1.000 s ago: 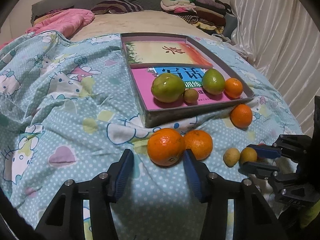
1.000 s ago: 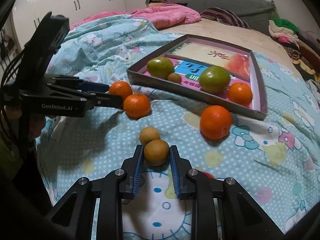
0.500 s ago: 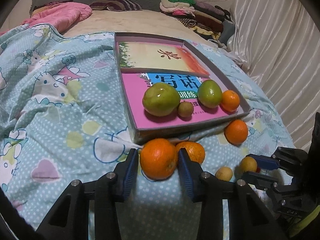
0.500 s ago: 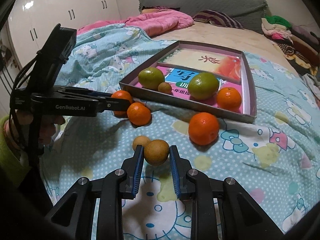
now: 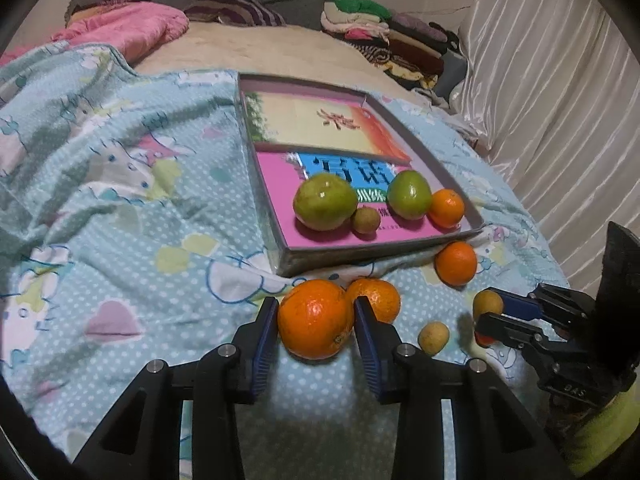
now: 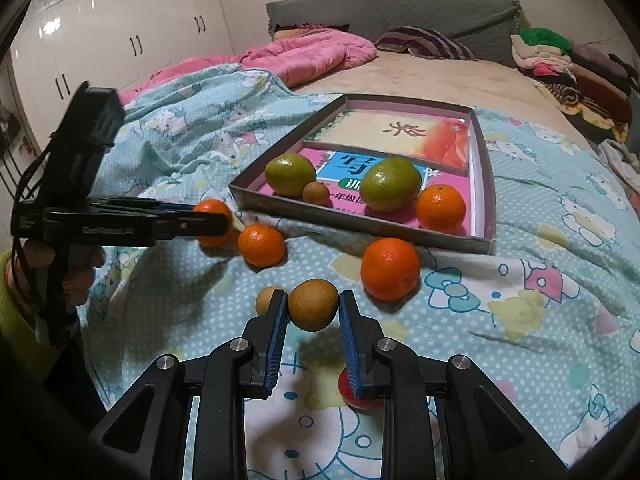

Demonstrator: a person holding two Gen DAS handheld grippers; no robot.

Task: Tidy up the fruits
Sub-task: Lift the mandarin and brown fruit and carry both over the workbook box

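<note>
Left gripper [image 5: 316, 320], lower centre of its own view: its jaws have just been closing, and the blue pads now press both sides of a large orange [image 5: 314, 318], which appears raised off the quilt [image 5: 120, 220]. A second orange [image 5: 378, 298] sits just behind it, to the right. In the right wrist view the same gripper reaches in from the left edge, held by a hand [image 6: 76, 268] in a green sleeve.

Right gripper [image 6: 313, 312], lower centre of its view: jaws drawn in tight on a small brown fruit [image 6: 313, 305]. A second brown fruit [image 6: 266, 300] lies just left of the left finger. A lone orange [image 6: 390, 269] rests on the quilt to the upper right, near the tray's front wall.

Centre of both views: a shallow tray [image 6: 360, 222] holding two green fruits [image 6: 291, 174] [image 6: 390, 184] with a small brown one [image 6: 316, 193] between them, and an orange [image 6: 440, 208] at the right end of the row.
</note>
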